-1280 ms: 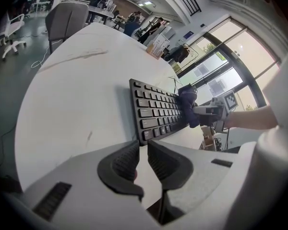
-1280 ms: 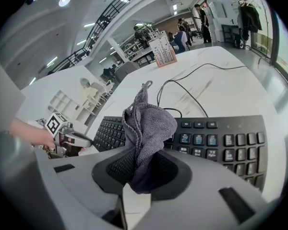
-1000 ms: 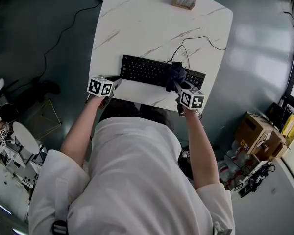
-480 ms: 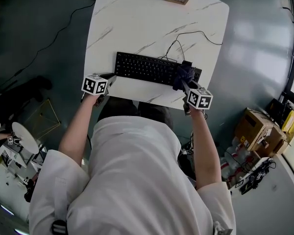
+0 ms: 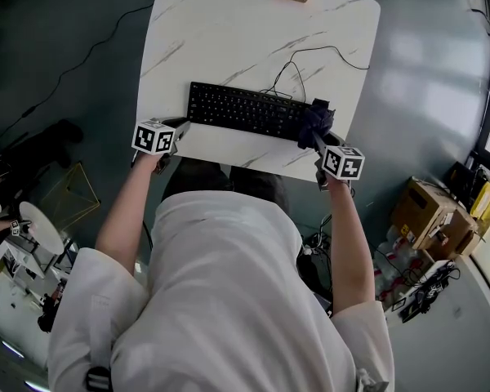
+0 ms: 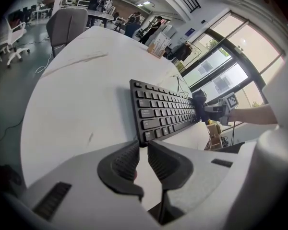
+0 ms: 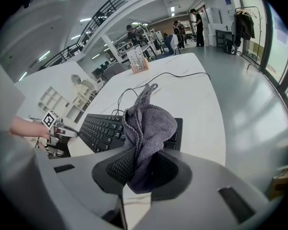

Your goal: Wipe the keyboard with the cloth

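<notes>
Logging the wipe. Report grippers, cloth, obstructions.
Status: left gripper open, tips at left corner of keyboard. Right gripper shut on cloth, cloth over keyboard's right end. Cable behind keyboard, off the keys.

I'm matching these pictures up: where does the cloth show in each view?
Head view: cloth on the right end of the keyboard, right of centre.
Left gripper view: cloth small and dark at mid right, at the keyboard's far end.
Right gripper view: cloth at centre, pinched between the fingers.
Shared landmark: the black keyboard.
</notes>
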`<state>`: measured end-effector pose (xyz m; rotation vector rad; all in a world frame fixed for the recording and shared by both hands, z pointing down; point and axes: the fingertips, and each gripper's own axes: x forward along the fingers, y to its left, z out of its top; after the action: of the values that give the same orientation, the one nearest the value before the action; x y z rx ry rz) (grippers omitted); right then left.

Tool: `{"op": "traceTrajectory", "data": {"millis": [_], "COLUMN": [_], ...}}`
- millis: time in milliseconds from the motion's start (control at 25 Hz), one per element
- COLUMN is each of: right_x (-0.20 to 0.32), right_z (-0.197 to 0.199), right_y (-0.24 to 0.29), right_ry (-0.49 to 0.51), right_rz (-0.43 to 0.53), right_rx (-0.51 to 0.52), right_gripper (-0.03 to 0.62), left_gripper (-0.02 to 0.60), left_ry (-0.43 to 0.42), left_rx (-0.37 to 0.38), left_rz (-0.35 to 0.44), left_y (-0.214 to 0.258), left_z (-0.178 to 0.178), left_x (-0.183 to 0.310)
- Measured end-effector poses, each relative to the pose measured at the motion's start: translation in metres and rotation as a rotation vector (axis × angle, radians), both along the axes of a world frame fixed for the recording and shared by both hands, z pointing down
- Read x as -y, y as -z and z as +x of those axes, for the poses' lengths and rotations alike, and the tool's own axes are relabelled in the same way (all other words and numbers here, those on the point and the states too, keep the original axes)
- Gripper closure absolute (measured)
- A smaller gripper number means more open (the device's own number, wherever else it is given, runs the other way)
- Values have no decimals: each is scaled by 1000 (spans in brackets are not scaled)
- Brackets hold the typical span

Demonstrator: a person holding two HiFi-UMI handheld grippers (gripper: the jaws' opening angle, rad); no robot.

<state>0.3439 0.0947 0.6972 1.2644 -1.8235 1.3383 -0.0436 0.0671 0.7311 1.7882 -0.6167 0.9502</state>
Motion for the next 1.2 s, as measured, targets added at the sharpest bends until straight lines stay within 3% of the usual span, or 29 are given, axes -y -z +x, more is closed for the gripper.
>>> {"op": "traceTrajectory", "data": {"millis": [360, 720, 880, 1000, 1200], "right_x": [-9, -12, -3, 8, 17], "right_z": [39, 66, 83, 92, 78], "right_y": [0, 7, 18, 24, 6], "right_ry": [-29, 15, -30, -35, 33], "right_rz": [-34, -39, -18, -10, -75], "right_rx": [7, -68, -85, -143, -298], "right_gripper": [497, 497, 497, 497, 497], "left_gripper": [523, 523, 523, 507, 466], "left_ry": [14, 19, 35, 59, 12], "left_rx": [11, 10, -9, -60, -90], "left_rz": [-4, -2, -5, -42, -54], "left_y": [-1, -1, 1, 5, 8], "left_z": [-1, -5, -10, -8, 3], "left_x": [0, 3, 11, 16, 19]}}
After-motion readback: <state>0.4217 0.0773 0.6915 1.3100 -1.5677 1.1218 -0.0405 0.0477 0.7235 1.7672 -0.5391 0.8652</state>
